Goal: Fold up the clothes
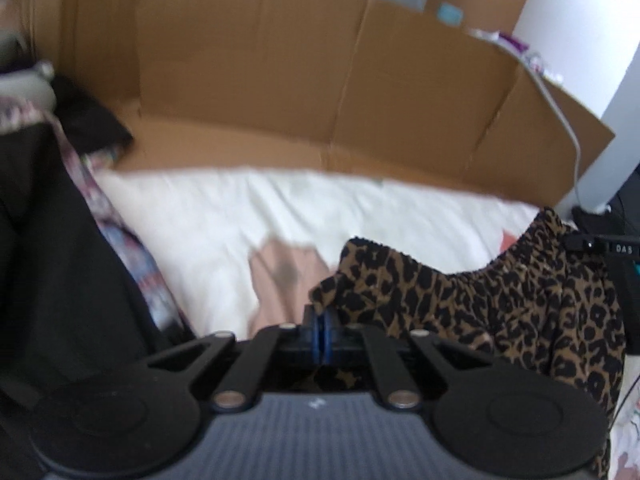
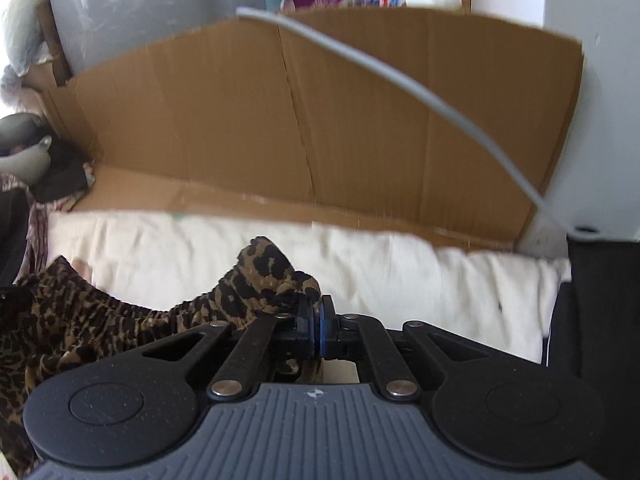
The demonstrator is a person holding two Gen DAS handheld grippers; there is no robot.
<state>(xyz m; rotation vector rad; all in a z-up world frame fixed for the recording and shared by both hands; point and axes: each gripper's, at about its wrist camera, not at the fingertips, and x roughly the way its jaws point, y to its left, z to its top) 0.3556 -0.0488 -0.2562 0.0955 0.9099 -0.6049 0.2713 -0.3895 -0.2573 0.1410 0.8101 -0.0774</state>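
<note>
Left claw clamped shut on leopard-print garment, corner at lower centre of frame. Right claw likewise pinched tight on other corner. Garment hangs stretched between both above white bed, likely spread for first fold. Cardboard behind.

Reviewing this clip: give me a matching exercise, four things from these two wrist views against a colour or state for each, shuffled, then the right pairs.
Things:
1. leopard-print garment
2. cardboard sheet
3. bed cover
4. cable

Descriptions:
A. plain brown, creased, standing behind the bed
B. white, spread flat
C. pinched by the left gripper and right gripper
D. grey, running across the cardboard

Pairs: 1-C, 2-A, 3-B, 4-D
</note>
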